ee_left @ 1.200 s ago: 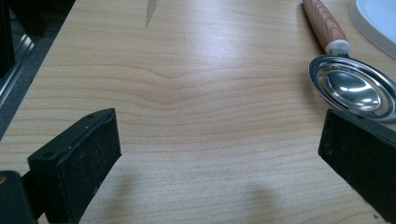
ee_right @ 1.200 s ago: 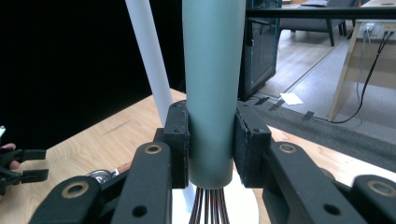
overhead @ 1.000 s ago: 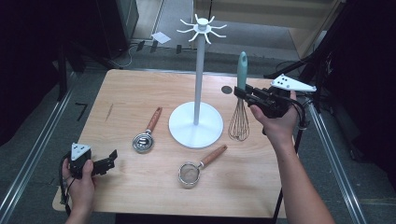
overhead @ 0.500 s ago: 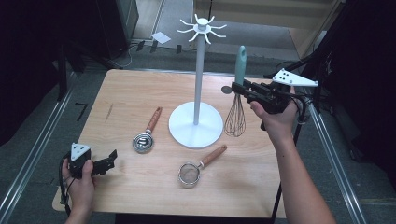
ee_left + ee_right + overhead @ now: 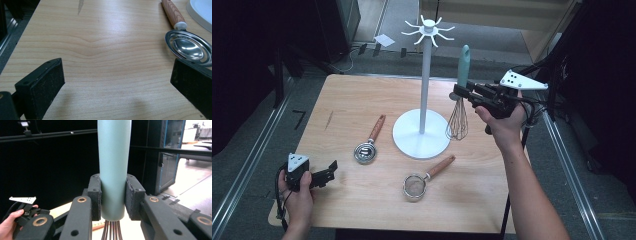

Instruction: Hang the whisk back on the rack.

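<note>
Writing and labels: none legible on any item.

Whisk (image 5: 460,95): pale green handle, copper-coloured wire loops. Long axis upright, handle tip up, wires down, the wire end hanging just over the surface (image 5: 352,105) beside the stand's base. In the right gripper view the handle (image 5: 113,165) rises vertically between the two pads, which press its lower end from both sides; the wires emerge directly below them.

Right tongs (image 5: 460,92): closed on the whisk's handle, held in the person's right hand (image 5: 504,122) above the right half of the surface, reaching in from the right.

Left tongs (image 5: 331,170): held in the left hand (image 5: 297,187) at the near left corner, resting low over the wood; jaws spread wide, nothing between them. Well apart from the whisk.

Stand (image 5: 424,90): white, round base, tall post, spoked hook crown at top. Centre of the surface, just left of the whisk.

Coil utensil (image 5: 367,145): steel spiral head, wooden handle, lying flat left of the stand's base, handle pointing away. In the left gripper view its head (image 5: 188,47) lies just beyond the right-hand jaw.

Strainer (image 5: 424,179): small mesh bowl, wooden handle, lying flat in front of the base.
</note>
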The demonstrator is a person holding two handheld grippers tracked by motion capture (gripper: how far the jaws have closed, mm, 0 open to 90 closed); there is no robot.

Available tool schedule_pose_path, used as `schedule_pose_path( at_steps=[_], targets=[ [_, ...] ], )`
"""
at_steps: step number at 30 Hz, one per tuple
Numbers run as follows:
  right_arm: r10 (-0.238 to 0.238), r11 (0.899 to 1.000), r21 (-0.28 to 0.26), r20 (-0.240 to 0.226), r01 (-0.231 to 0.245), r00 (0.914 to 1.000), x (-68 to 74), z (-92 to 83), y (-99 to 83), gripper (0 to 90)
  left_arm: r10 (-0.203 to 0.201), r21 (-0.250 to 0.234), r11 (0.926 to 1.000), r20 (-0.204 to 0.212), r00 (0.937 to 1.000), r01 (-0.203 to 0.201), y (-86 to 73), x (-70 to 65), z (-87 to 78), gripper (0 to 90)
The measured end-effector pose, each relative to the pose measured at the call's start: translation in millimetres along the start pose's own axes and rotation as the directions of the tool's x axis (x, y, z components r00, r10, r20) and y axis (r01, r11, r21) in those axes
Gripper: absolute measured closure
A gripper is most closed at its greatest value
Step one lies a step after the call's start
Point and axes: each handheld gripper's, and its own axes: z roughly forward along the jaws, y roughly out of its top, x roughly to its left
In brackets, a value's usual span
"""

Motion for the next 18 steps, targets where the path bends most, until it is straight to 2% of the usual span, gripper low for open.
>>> schedule_pose_path(
  at_steps=[7,18],
  targets=[
    [-0.016,1.0,-0.009,-0.019,0.016,0.9997,-0.2,5.4,2.8,71.4,0.0,0.0,1.0,0.001,1.0,0.0,0.0,0.3,0.0,0.0],
    [-0.009,1.0,-0.022,-0.043,0.008,0.999,-2.5,13.2,9.0,71.4,-0.001,0.001,1.0,0.002,1.0,0.001,0.1,0.4,0.0,0.0]
  ],
)
